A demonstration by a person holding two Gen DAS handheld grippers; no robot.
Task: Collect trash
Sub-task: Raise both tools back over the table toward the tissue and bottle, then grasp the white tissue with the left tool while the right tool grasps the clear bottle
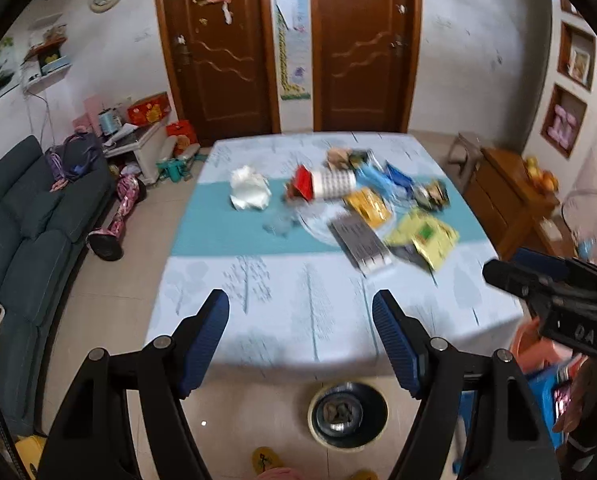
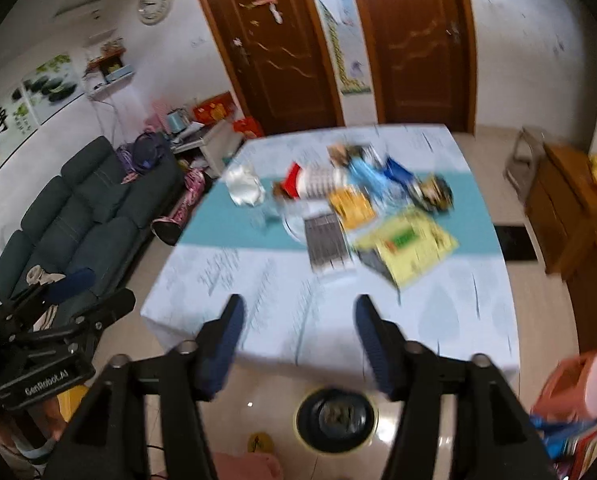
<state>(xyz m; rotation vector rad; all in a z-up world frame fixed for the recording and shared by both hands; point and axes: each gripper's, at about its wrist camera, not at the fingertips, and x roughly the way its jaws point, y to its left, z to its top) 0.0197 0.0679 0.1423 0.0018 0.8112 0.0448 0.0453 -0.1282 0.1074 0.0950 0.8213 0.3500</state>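
Trash (image 1: 362, 204) untouched; both grippers empty, agape.

Not much is actually legible here: the left tongs (image 2: 94, 300) carry white lettering on their black body that reads "GenRobot.AI" in the right wrist view, and the right tongs (image 1: 538, 264) show what looks like "DAS" on their black housing in the left wrist view. The wall art (image 2: 0, 122) at the far left has one big black Chinese character, 静. The packets on the bench (image 2: 438, 312) are printed but too blurred to read.
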